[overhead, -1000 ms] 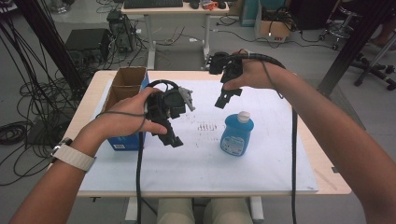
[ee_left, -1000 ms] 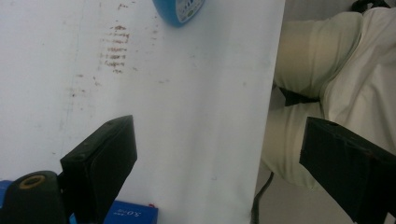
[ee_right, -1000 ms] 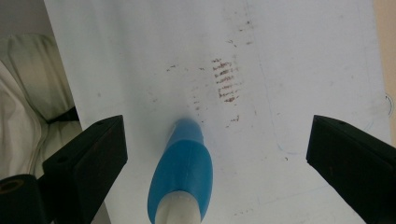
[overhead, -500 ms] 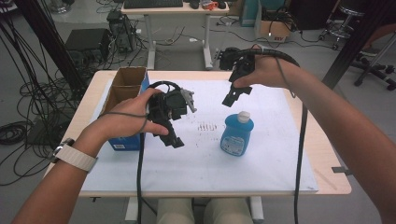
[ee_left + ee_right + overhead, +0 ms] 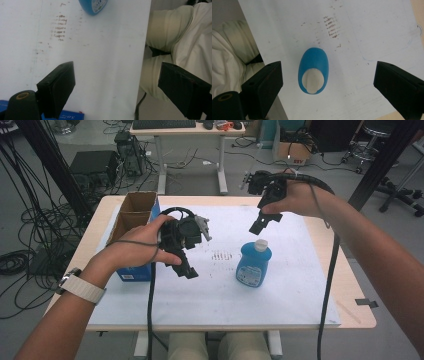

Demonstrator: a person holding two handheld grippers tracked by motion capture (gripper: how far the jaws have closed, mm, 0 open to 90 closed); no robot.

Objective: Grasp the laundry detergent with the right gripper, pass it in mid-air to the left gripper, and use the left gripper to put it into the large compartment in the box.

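The blue bottle stands upright on the white sheet, near the table's middle, with its white cap pointing up; we read its long axis as vertical. From the right gripper view we see an oval cross-section, wider one way than the other. We judge the plastic body smooth, somewhat slippery and slightly yielding, of moderate weight if filled; the fill level cannot be told. We recommend gripping across the narrow faces of the body, below the shoulder. The right gripper hovers above the bottle, jaws wide and empty. The left gripper stands apart, beside the cardboard box, jaws likewise wide.
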